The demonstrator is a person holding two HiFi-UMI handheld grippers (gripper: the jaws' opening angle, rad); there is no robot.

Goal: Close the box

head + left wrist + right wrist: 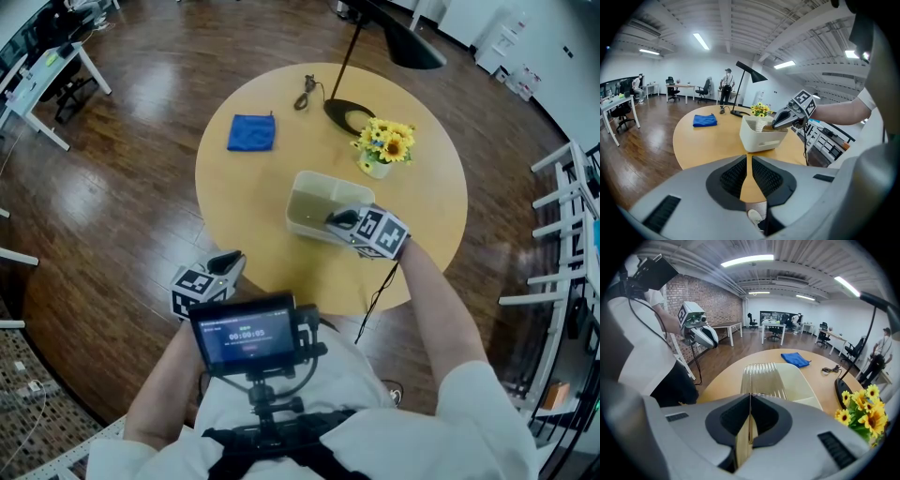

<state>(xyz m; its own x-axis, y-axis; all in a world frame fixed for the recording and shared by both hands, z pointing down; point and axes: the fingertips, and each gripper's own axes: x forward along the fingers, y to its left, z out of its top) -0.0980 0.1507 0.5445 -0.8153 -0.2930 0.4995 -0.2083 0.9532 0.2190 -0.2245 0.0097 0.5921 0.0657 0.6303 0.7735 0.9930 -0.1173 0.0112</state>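
Box (302,211) sits approx. mid-table (244,216), a bit right of centre; pale walls, top not fully covered. R gripper (339,218) is at the box's near-right edge, jaws clenched on the thin edge of a ribbed, translucent lid (761,378). In the right gripper view the lid runs straight out from betw. the pads, over the left part of the opening, w/ the cream inside of the box (801,380) bare to the right of it. From the left gripper view the lid (761,124) rests across the top of the box (761,138), R gripper (780,123) pinching it at the right side; lid looks tilted, not seated flat. L gripper (228,262) is off the table, just past its near-left edge, well apart from the box; in its own view the L gripper (746,161) has pads drawn together at the tips, nothing betw. them, only tabletop showing thru the slit. On the far side of the table: blue cloth (251,132) far-left, lamp base (349,114) far-centre w/ a cable (305,94) beside it, yellow flowers (384,145) just beyond the box on the right. Small screen (246,333) hangs on the person's chest rig, nearest the camera.
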